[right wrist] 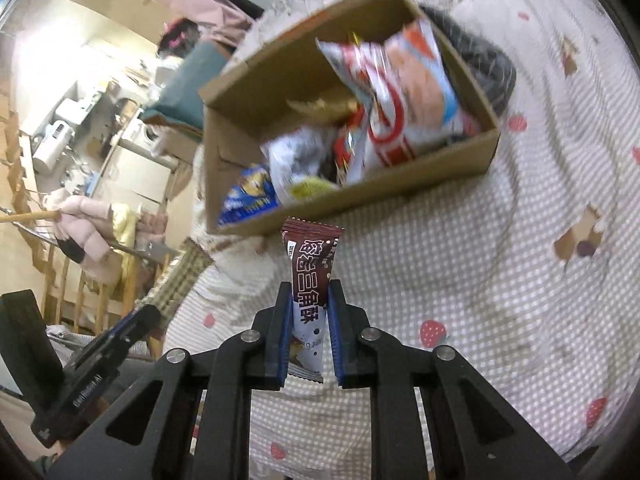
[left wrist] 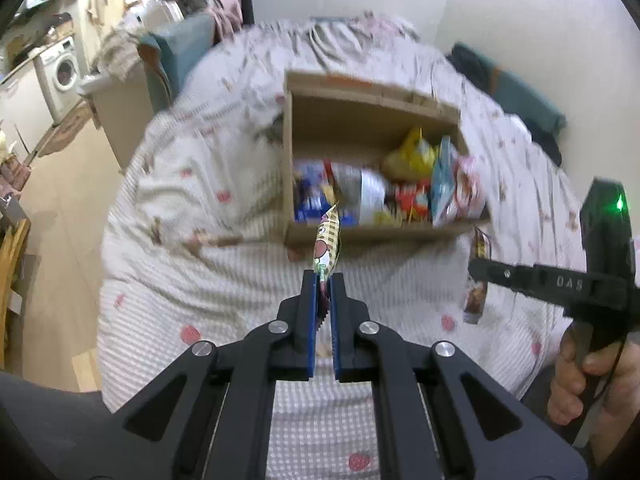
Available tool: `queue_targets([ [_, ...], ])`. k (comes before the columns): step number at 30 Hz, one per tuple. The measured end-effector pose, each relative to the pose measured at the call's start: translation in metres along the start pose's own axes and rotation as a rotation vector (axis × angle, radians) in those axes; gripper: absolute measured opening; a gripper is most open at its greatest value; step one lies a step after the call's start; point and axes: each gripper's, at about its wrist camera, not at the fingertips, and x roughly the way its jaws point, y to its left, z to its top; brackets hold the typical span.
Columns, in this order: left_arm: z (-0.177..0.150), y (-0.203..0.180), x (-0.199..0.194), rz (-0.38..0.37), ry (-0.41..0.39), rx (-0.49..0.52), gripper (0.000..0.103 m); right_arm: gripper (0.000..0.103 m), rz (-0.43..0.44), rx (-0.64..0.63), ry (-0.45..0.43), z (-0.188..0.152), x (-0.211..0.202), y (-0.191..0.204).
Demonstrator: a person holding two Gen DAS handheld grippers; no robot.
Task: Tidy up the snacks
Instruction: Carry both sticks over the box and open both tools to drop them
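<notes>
An open cardboard box [left wrist: 304, 236] [right wrist: 420, 176] holding several snack packets stands on a bed with a strawberry-print cover. My left gripper [left wrist: 325, 280] is shut on a slim cream and pink snack packet [left wrist: 328, 242], held upright just before the box's near wall. In the right wrist view my right gripper [right wrist: 310, 288] is shut on a brown and white snack bar [right wrist: 310, 276], which sticks up in front of the box. From the left wrist view the right gripper [left wrist: 480, 268] shows at the right with the brown bar [left wrist: 478, 292] hanging in it, gripped by a hand [left wrist: 588, 376].
The bed cover [left wrist: 192, 280] [right wrist: 500, 280] spreads all around the box. A dark and teal garment [left wrist: 516, 88] lies at the bed's far right edge. Left of the bed are wooden floor [left wrist: 60, 200], a washing machine [left wrist: 62, 70] and cluttered furniture [right wrist: 72, 128].
</notes>
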Motion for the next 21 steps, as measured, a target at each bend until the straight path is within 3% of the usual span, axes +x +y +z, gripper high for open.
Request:
queue_targets([
  [5, 0.027, 0.006, -0.019, 0.001, -0.065, -0.018, 0.004, 0.017, 0.042, -0.015, -0.088, 0.016, -0.033, 0.008],
  [11, 0.060, 0.003, -0.018, -0.011, -0.086, -0.014, 0.004, 0.017, 0.087, -0.024, -0.195, 0.047, -0.060, 0.019],
  [21, 0.095, -0.018, 0.011, -0.017, -0.092, 0.033, 0.004, 0.017, 0.050, -0.072, -0.221, 0.096, -0.053, 0.027],
])
